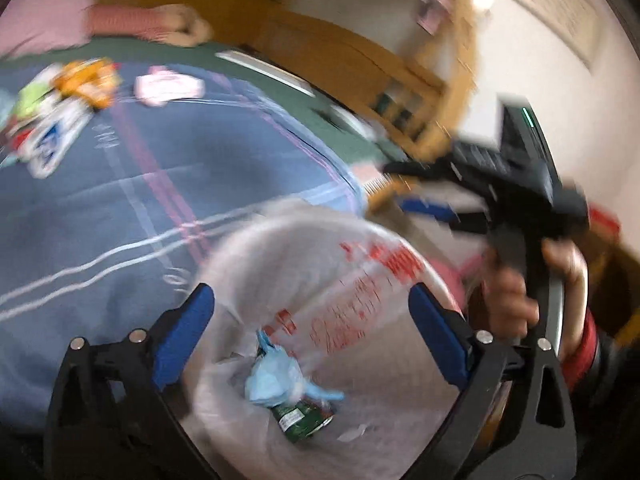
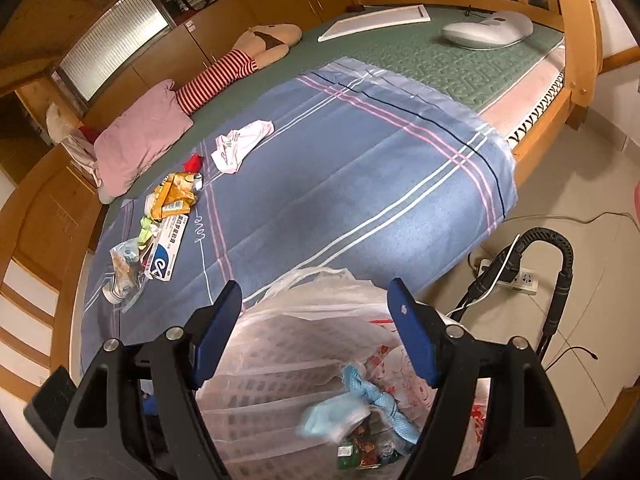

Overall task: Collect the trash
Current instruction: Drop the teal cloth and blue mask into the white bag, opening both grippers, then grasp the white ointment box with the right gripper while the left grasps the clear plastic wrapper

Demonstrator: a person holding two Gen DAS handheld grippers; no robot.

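Right wrist view looks down past the right gripper [image 2: 314,332], whose blue pads stand apart with nothing between them, into the white plastic bag [image 2: 304,356] lining a basket at the near edge of the bed [image 2: 560,92]. Inside the bag lie a pale blue crumpled wad [image 2: 336,416], a blue knotted piece, and some green and red wrappers at the bottom.

What remains to collect sits far and to the left of that gripper: a cluster of litter [image 2: 160,224] on the blue striped blanket [image 2: 340,184], made up of an orange snack wrapper, a white-and-blue box whose long axis runs from near to far, a yellow-green scrap and clear packaging at the near end. A crumpled white wrapper [image 2: 240,142] lies farther off, apart from the pile, with a small red thing just beside it.

Left wrist view (badly smeared) shows the left gripper [image 1: 310,336] also spread wide and empty over the bag's mouth, a green can [image 1: 306,416] and the blue wad below it; the person's hand [image 1: 516,296] holds the other tool at the right.

Both tools hang over the bag, so either could reach; nothing stands on the open blanket between bag and pile. The pink pillow [image 2: 140,144] and striped plush toy [image 2: 224,76] lie beyond, out of the way.
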